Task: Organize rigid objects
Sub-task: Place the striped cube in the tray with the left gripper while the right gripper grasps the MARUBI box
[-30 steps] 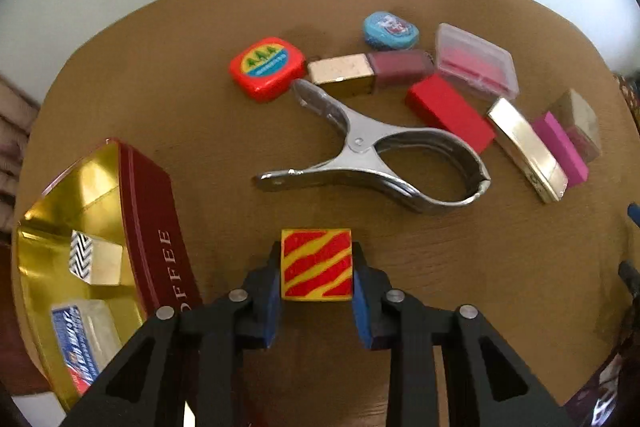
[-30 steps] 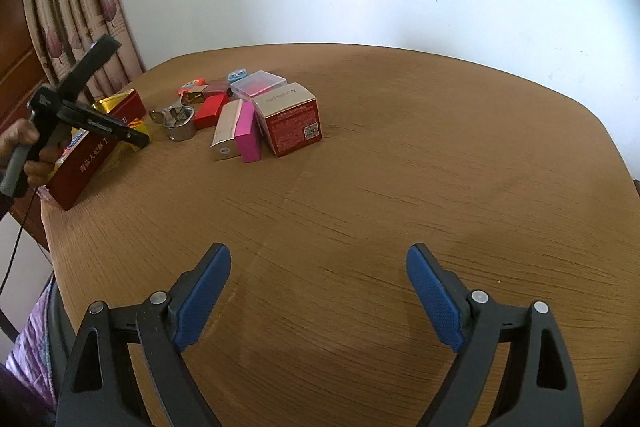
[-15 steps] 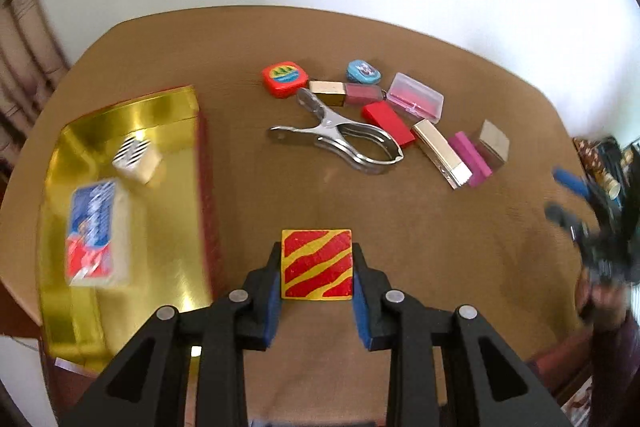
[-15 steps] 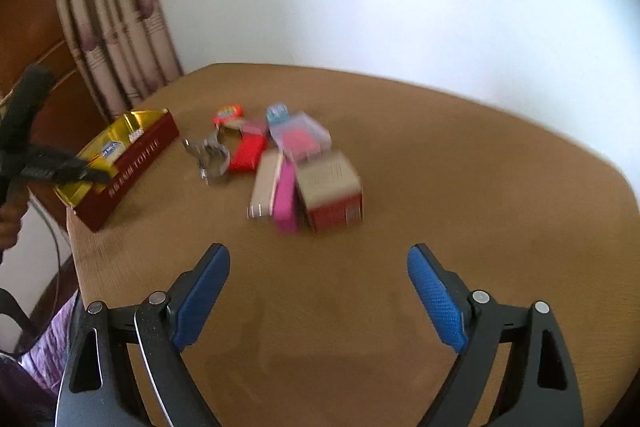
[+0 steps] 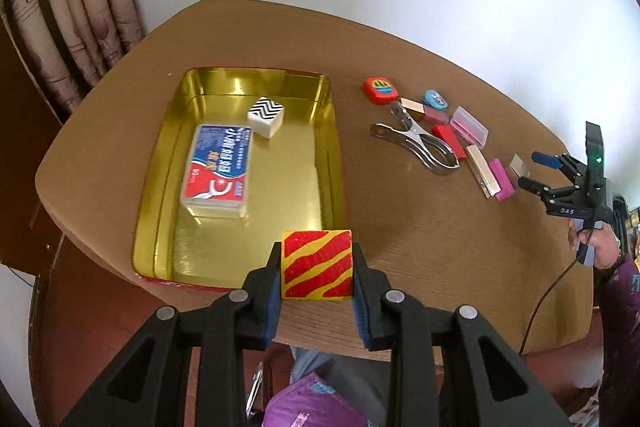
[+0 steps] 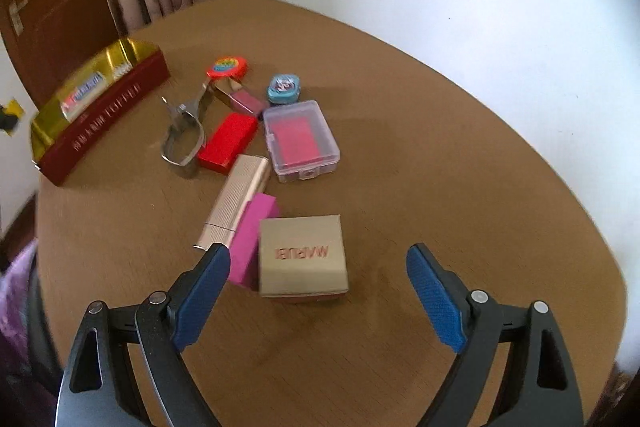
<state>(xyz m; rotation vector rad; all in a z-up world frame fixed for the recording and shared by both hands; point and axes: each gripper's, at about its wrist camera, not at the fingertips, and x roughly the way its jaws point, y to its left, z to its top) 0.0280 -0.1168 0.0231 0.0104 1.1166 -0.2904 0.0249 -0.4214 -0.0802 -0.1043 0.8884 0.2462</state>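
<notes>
Left gripper (image 5: 317, 301) clamped on a red-and-yellow striped square block (image 5: 317, 264), held in the air over the near corner of the gold-lined red metal tin (image 5: 328, 131). Right gripper (image 6: 318, 301) jaws wide apart and closing slightly, nothing between the pads, hovering over the table's near side just short of a gold cardboard cube box (image 6: 302, 255).

Round brown wooden table (image 5: 420, 247) carrying everything. Tin near its left edge, holding 2 items: a blue-and-red printed flat packet (image 5: 218, 171) and a black-and-white zigzag block (image 5: 265, 111) toward the far wall. Loose cluster toward the right edge: silver metal spring clamp (image 5: 416, 145), clear plastic case with pink insert (image 6: 300, 137), red rectangular box (image 6: 228, 143), champagne ribbed tube (image 6: 236, 203), magenta bar (image 6: 252, 237).

Step in hand, probably: carrying the striped block to the tin. Next: a shift over open gold floor, lowering, then release.
</notes>
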